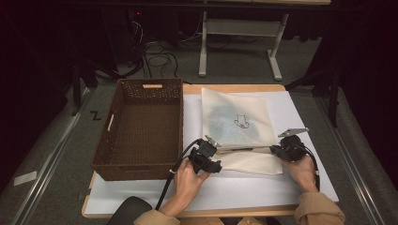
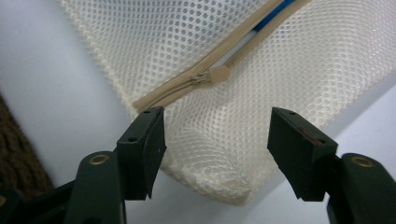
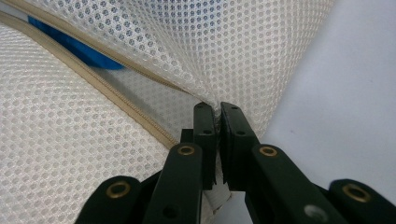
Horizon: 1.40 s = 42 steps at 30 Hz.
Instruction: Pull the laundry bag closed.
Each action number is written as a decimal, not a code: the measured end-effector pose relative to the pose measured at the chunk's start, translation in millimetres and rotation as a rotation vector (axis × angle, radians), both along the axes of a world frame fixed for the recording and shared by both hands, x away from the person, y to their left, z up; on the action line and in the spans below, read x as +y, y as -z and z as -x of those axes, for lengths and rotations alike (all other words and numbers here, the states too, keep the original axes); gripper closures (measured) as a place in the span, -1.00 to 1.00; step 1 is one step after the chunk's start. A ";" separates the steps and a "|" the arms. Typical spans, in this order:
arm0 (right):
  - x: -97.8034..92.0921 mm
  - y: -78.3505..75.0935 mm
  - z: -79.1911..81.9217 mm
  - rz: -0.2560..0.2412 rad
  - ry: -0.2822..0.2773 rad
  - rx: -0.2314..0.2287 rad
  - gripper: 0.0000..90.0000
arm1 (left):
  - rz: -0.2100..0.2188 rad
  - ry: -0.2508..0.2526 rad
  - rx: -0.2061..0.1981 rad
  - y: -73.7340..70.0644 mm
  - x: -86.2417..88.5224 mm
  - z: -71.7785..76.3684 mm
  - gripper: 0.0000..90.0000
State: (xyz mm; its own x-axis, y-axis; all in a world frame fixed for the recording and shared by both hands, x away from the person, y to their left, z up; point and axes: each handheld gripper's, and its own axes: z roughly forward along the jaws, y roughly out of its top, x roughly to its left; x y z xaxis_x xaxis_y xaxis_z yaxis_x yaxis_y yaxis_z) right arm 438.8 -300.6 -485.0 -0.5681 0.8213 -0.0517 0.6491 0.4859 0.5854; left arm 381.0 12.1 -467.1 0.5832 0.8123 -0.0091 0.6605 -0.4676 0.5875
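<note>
1. While the mesh bag [image 1: 237, 124] lies on the worktop [image 1: 300, 112] right of the basket [image 1: 141, 126], its right corner is pinched by the right gripper [image 3: 218, 109].
2. The zipper pull [image 2: 219, 74] is seen just beyond the spread jaws of the left gripper [image 2: 217, 140] (the nearer one); the zipper runs toward the right gripper.

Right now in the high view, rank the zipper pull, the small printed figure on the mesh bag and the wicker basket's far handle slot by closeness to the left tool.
1. Zipper pull, just ahead of the open left tool, at the mesh bag's near edge.
2. Printed figure, mid-bag, farther back and right.
3. Wicker basket's far handle slot, at the far rim, left.
</note>
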 end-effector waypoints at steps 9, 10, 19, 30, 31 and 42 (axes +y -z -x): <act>4.0 2.3 -2.2 0.011 -0.007 0.008 0.93 | -0.055 -0.048 0.038 12.4 1.0 -3.1 -0.14; 4.2 2.5 -2.6 0.011 -0.009 0.008 0.93 | -0.056 -0.049 0.042 13.5 0.6 -3.4 -0.13; 7.2 3.3 -2.5 0.005 -0.015 0.021 0.86 | -0.008 -0.045 0.048 24.9 5.2 -8.8 0.49; 20.9 -17.3 6.7 -0.080 -0.044 -0.054 0.32 | -0.040 -0.008 0.018 28.6 0.0 -7.4 0.69; 22.4 -21.0 7.7 -0.092 -0.044 -0.058 0.32 | -0.042 -0.007 0.015 29.0 -0.5 -7.1 0.69; 51.3 -33.2 17.1 -0.239 -0.154 -0.063 0.35 | -0.044 0.006 0.012 29.9 -0.2 -7.2 0.69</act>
